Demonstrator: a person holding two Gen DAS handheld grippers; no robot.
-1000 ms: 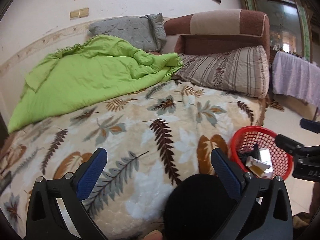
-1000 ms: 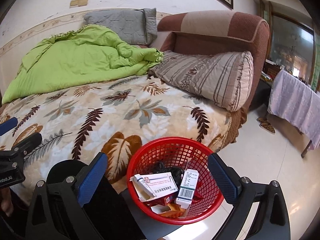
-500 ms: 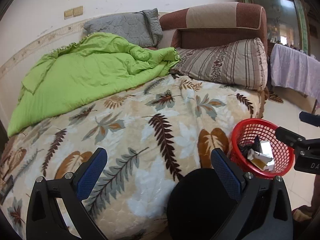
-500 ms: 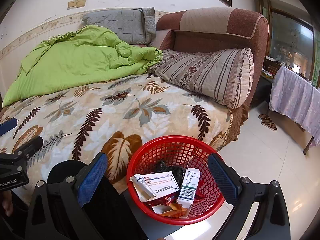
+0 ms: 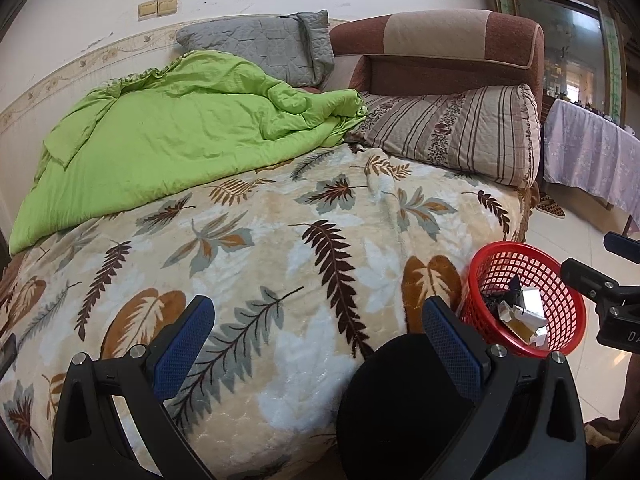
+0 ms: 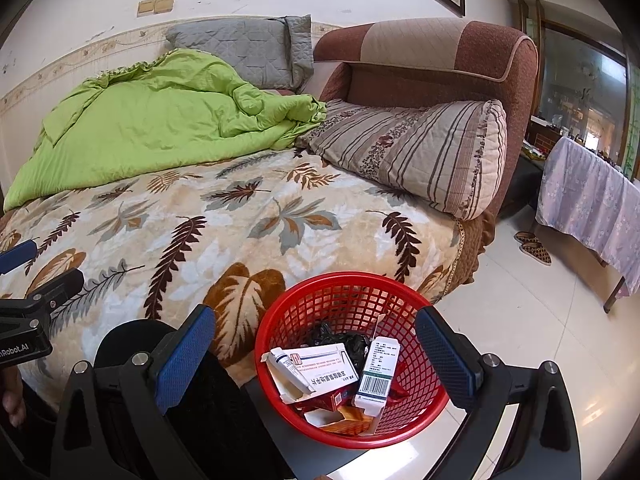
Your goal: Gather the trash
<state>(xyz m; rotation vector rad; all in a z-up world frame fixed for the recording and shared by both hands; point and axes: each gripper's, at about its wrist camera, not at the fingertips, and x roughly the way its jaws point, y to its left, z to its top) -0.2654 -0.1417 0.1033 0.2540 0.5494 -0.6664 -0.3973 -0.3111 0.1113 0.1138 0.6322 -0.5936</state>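
Observation:
A red mesh basket (image 6: pixel 352 296) stands beside the bed's near corner; the left wrist view shows the same red mesh basket (image 5: pixel 560 280) at the right. Inside lie white medicine boxes (image 6: pixel 320 364), a barcoded carton (image 6: pixel 380 372), a tube and crumpled black plastic. My right gripper (image 6: pixel 316 354) hangs open above the basket, nothing between its blue pads. My left gripper (image 5: pixel 316 344) is open and empty over the leaf-patterned blanket (image 5: pixel 260 260). No loose trash shows on the blanket.
A green quilt (image 5: pixel 168 136), a grey pillow (image 5: pixel 260 48) and a striped pillow (image 5: pixel 460 132) lie toward the brown headboard (image 5: pixel 440 44). A table with a lilac cloth (image 6: pixel 592 200) and slippers (image 6: pixel 532 246) stand on the tiled floor at right. A dark round object (image 5: pixel 400 400) sits below the left gripper.
Both grippers have drawn back slightly from the bed, so the basket and bed sit a little farther off. Both stay open and empty.

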